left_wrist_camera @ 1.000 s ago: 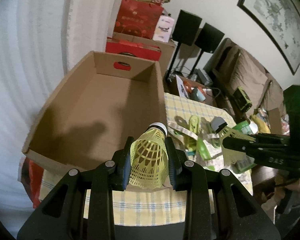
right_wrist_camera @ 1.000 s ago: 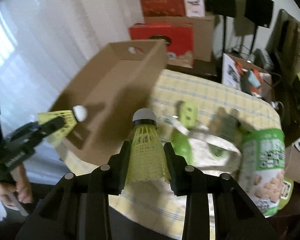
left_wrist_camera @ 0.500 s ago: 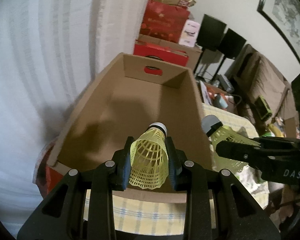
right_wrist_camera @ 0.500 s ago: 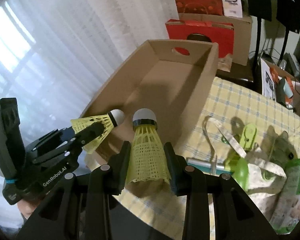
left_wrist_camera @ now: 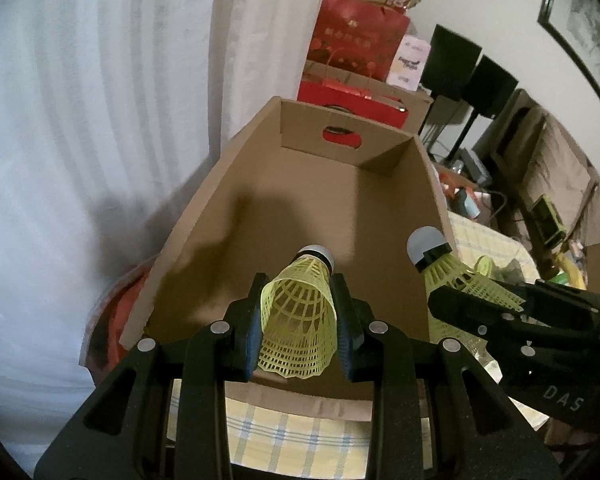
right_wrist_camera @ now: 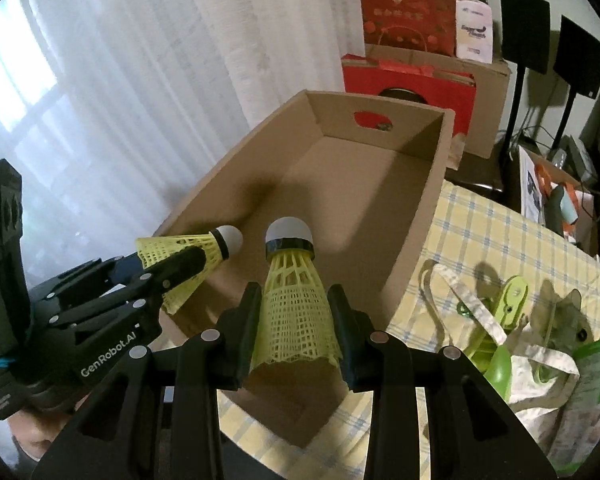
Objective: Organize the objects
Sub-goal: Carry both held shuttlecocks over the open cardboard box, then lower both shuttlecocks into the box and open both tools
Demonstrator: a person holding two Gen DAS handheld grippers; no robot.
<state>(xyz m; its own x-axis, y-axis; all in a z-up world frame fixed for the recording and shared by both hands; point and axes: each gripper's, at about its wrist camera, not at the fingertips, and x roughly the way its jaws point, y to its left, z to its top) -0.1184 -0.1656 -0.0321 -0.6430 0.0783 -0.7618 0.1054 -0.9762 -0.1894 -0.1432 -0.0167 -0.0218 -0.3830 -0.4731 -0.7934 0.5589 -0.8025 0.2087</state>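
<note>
An open cardboard box (left_wrist_camera: 388,216) (right_wrist_camera: 416,216) with a cut-out handle stands on a yellow checked tablecloth (left_wrist_camera: 300,436) (right_wrist_camera: 480,240). My left gripper (left_wrist_camera: 300,316) (right_wrist_camera: 180,268) is shut on a yellow plastic shuttlecock (left_wrist_camera: 298,320) (right_wrist_camera: 180,250), white cork pointing into the box over its near edge. My right gripper (right_wrist_camera: 294,320) (left_wrist_camera: 456,292) is shut on a second yellow shuttlecock (right_wrist_camera: 294,312) (left_wrist_camera: 444,268) above the box's near right part. The two shuttlecocks hang side by side, apart. No objects show on the box floor.
Right of the box lie a green clip (right_wrist_camera: 508,300), a printed cloth bag (right_wrist_camera: 540,364) and a green snack canister (right_wrist_camera: 596,376). Red gift bags (right_wrist_camera: 404,12) and cartons stand behind. White curtains (left_wrist_camera: 80,120) fill the left. A hand (right_wrist_camera: 32,440) grips the left tool.
Both grippers have moved left from over the tablecloth to over the box, each still clamping its shuttlecock. The box now fills the middle of both views.
</note>
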